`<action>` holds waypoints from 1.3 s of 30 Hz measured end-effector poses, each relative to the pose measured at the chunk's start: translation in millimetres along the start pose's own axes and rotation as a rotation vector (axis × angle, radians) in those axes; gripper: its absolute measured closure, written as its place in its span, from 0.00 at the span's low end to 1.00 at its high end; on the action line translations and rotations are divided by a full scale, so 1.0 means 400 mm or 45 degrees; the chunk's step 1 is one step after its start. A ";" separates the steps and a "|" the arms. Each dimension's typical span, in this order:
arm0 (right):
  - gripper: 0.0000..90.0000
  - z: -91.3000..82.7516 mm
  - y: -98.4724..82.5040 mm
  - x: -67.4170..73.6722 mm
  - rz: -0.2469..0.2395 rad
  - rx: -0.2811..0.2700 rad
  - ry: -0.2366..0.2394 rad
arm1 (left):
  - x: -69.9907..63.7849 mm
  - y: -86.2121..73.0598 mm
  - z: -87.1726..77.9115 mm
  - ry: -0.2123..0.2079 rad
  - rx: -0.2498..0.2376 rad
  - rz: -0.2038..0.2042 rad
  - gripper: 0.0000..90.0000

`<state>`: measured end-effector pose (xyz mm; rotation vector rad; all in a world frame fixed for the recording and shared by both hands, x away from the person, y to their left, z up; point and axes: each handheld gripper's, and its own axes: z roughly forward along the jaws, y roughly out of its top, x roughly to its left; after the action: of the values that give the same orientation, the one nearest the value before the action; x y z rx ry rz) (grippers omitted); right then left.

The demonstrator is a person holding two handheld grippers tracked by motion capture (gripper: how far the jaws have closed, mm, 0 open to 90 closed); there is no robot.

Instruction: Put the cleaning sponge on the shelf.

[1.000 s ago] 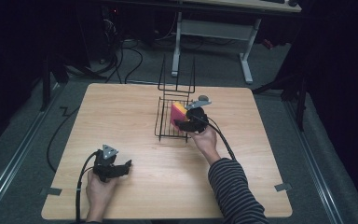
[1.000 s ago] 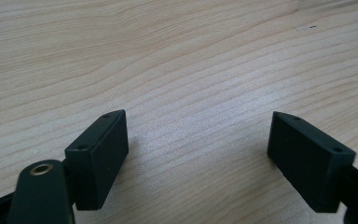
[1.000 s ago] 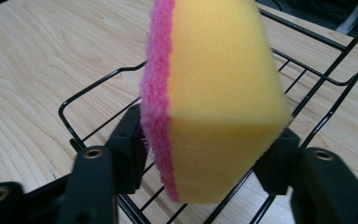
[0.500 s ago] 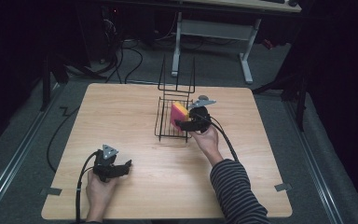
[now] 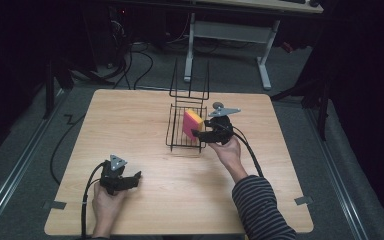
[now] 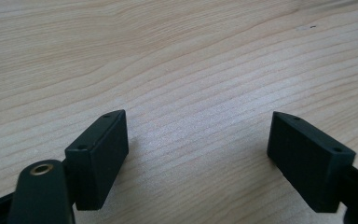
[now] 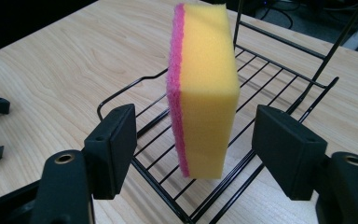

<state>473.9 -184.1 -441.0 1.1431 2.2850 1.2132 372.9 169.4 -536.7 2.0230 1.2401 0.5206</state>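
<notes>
- The sponge (image 7: 204,88), yellow with a pink scrub face, stood upright on edge on the floor of the black wire rack (image 5: 186,131), near the middle of the table (image 5: 130,125).
- Your right gripper (image 5: 198,134) sat at the rack's right side, its jaws spread either side of the sponge with a gap on each side, not touching it.
- Your left gripper (image 5: 133,181) rested low over bare wood near the table's front left, jaws wide apart with nothing between them, well away from the rack.

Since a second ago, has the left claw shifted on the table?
No. In the high view the left claw sits at the same spot near the table's near-left edge, jaws open.
</notes>
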 end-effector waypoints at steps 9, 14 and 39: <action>0.36 -0.038 -0.003 -0.003 -0.013 -0.031 -0.002 | 0.000 0.000 0.000 0.003 0.001 0.002 0.23; 0.36 -0.061 -0.016 -0.018 0.032 -0.056 -0.002 | 0.000 0.000 0.000 0.003 0.000 0.002 0.23; 0.38 -0.155 -0.041 -0.057 0.052 -0.117 -0.051 | -0.001 0.000 0.000 0.003 0.001 0.002 0.23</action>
<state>443.7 -241.1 -419.6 1.1753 2.1634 1.2847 372.9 169.1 -536.8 2.0246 1.2399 0.5235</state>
